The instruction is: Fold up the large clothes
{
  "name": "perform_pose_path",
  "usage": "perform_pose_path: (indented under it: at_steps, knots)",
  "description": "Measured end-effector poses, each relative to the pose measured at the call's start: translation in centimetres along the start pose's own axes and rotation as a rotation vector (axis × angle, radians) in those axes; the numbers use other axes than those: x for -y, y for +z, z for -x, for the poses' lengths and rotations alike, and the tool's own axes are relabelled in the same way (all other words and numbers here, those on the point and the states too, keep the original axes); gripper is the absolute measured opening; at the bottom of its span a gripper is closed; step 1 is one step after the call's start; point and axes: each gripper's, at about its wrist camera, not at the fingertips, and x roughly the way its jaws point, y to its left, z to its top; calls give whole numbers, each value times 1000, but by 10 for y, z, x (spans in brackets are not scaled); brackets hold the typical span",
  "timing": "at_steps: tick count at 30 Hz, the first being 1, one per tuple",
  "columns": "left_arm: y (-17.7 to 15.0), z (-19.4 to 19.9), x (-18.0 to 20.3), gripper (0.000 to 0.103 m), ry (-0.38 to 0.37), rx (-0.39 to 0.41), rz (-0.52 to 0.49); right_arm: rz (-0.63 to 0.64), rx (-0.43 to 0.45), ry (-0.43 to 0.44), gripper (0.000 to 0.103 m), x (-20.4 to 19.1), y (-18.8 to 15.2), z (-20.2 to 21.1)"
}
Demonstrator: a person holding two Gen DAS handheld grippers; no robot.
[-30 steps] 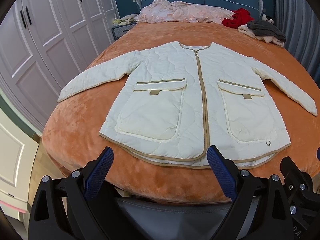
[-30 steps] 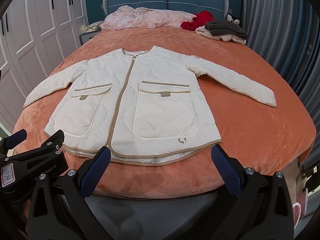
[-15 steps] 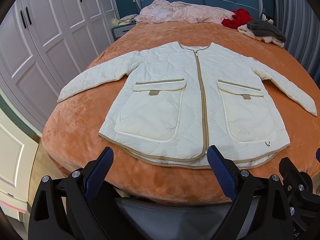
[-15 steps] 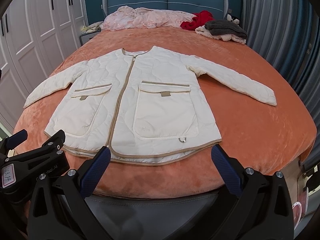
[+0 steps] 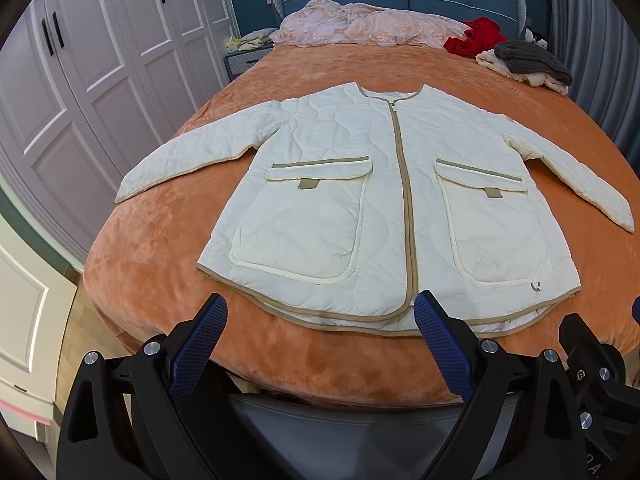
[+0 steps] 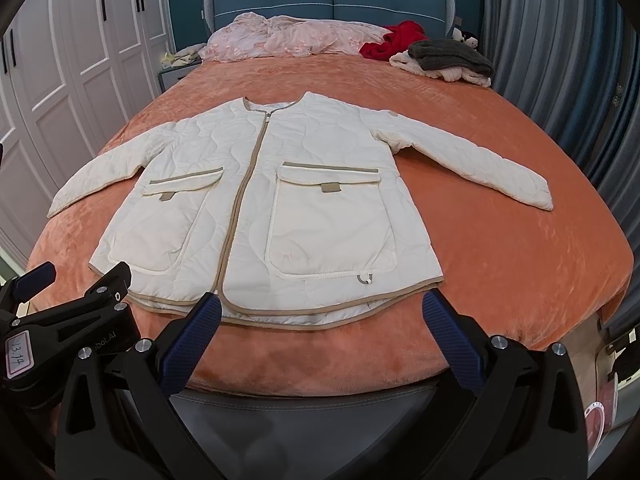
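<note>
A cream quilted jacket (image 5: 360,200) with tan trim and two front pockets lies flat, zipped, sleeves spread, on an orange bedspread (image 5: 160,248). It also shows in the right wrist view (image 6: 260,208). My left gripper (image 5: 320,312) is open and empty, hovering just short of the jacket's hem near the bed's foot. My right gripper (image 6: 320,312) is open and empty, also just short of the hem, to the right of the left one. The left gripper's body (image 6: 68,320) shows at the lower left of the right wrist view.
Pink bedding (image 5: 360,28), a red garment (image 5: 476,40) and a grey and cream clothes pile (image 5: 528,64) lie at the bed's head. White wardrobe doors (image 5: 80,80) stand at the left, grey curtains (image 6: 560,60) at the right.
Both grippers have crept slightly forward toward the jacket's hem. The jacket has not moved.
</note>
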Motion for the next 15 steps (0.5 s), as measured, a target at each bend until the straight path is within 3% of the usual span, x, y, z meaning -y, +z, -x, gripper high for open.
perform_pose_path:
  at_steps: [15]
  knots:
    - [1, -2, 2, 93, 3, 4, 5, 1, -1, 1, 98, 0, 0, 0]
